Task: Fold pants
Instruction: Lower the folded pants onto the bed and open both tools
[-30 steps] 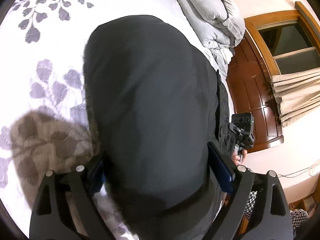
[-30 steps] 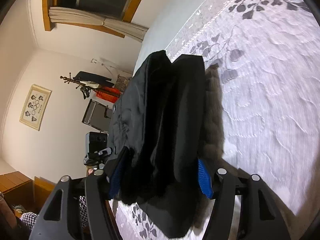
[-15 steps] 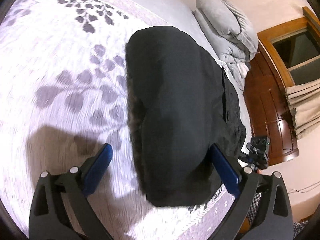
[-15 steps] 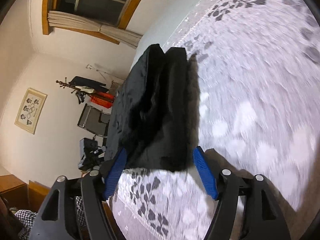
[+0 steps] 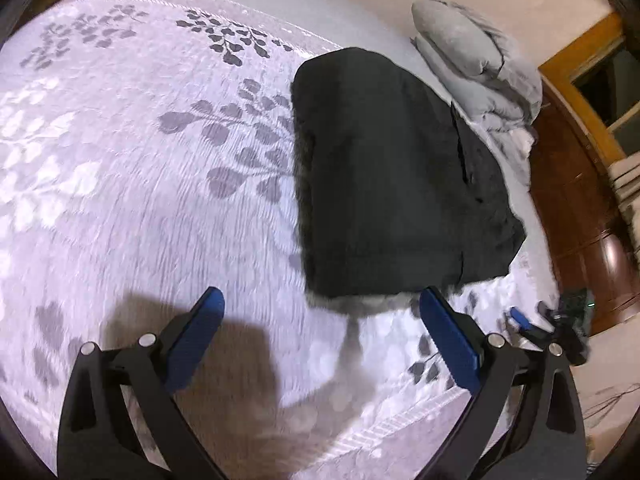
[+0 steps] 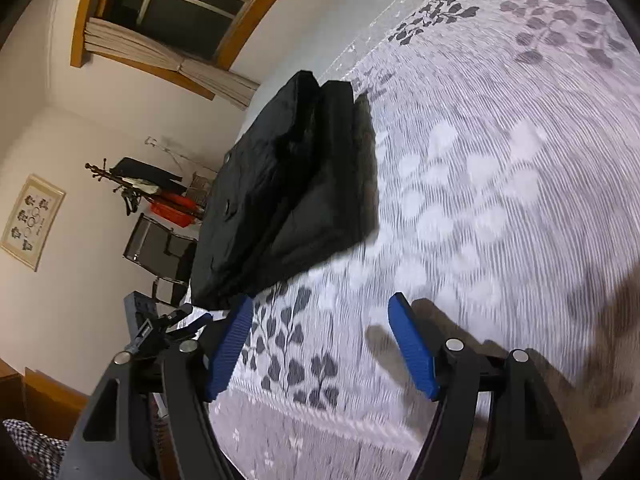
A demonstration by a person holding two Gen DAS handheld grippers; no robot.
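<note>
Both claws (image 5: 320,304) (image 6: 320,308) off folded pants (image 5: 384,184)

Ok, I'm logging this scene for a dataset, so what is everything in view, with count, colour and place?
pants: one, black, folded, lying on the bed near its edge
bed cover: one, white with grey leaf print, under the pants
duvet: one, grey, bundled beyond the pants
headboard: one, dark red-brown wood, past the duvet
curtain: beige, bunched under the window
coat stand: one, dark, by the wall
chair: one, dark, beside the bed
picture: one, framed, on the wall
left gripper: black, blue fingers, open, empty
right gripper: black, blue fingers, open, empty
</note>
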